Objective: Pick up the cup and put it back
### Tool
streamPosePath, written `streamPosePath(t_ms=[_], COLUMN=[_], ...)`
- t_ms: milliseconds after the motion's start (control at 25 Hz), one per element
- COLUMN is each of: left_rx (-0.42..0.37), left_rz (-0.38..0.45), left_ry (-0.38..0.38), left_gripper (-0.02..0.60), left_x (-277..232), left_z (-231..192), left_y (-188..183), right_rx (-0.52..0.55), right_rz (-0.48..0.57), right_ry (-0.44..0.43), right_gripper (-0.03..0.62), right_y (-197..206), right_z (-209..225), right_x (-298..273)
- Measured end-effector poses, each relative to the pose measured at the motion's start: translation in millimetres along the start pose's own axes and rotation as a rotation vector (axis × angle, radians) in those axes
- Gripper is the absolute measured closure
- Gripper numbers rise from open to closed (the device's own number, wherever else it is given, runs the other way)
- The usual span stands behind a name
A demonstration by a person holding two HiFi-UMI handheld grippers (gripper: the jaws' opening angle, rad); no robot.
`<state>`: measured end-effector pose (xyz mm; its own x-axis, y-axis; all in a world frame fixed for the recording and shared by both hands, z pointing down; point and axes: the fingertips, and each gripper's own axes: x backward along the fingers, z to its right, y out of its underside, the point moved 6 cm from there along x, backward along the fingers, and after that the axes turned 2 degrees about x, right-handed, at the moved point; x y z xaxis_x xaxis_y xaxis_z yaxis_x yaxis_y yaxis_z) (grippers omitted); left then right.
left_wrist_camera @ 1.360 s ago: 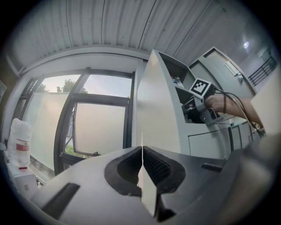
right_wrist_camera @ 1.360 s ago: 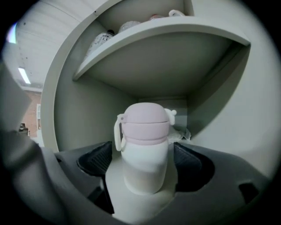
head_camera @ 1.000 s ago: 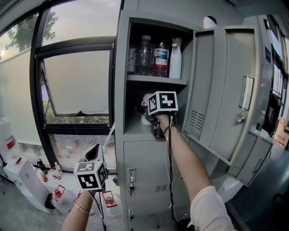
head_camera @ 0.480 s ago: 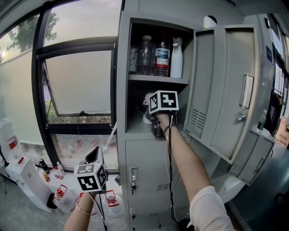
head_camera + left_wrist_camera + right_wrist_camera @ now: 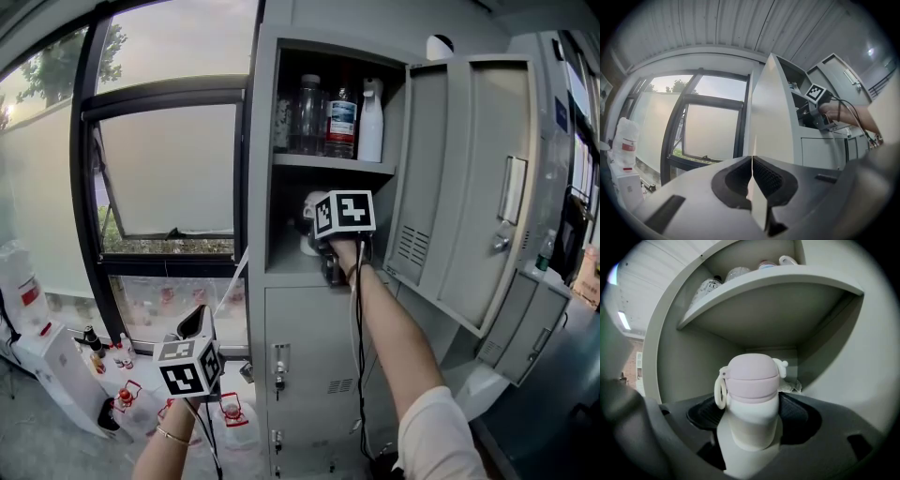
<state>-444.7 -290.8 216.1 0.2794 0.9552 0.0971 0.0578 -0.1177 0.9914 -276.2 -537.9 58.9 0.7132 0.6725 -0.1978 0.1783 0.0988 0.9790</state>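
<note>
A white cup (image 5: 750,385) with a pale pink lid and a side loop stands on the lower shelf of the open locker (image 5: 255,187). In the head view only a bit of the cup (image 5: 309,246) shows behind the marker cube. My right gripper (image 5: 750,411) reaches into that shelf, and its jaws have just been closing. The cup's body sits between the pads (image 5: 705,413), which lie against both its sides. In the head view my right gripper (image 5: 319,236) is at the shelf. My left gripper (image 5: 194,323) hangs low by the window, shut and empty (image 5: 751,173).
The upper shelf holds clear bottles (image 5: 323,117) and a white spray bottle (image 5: 371,122). The grey locker door (image 5: 469,187) stands open to the right. A closed lower door (image 5: 309,375) sits beneath. Small red-and-white items (image 5: 122,398) lie on the floor below the window (image 5: 169,169).
</note>
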Motion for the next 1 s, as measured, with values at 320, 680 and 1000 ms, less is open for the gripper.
streamPosePath(t_ms=[320,680,1000], left_rx=[0.003,0.007,0.022], left_rz=[0.018,0.045,0.037], left_ry=[0.005,0.062,0.112], left_gripper=[0.572,0.572,0.572], left_x=[11,28,42], left_z=[3,13,10], left_y=[-6,1,12], right_rx=[-0.006,-0.017,-0.017], right_rz=[0.020,0.092,0.146], right_ry=[0.000,0.024,0.021], right_gripper=[0.247,0.249,0.249], right_y=[4,1,4], right_z=[-4,-16,-38], right_x=[21,59,103])
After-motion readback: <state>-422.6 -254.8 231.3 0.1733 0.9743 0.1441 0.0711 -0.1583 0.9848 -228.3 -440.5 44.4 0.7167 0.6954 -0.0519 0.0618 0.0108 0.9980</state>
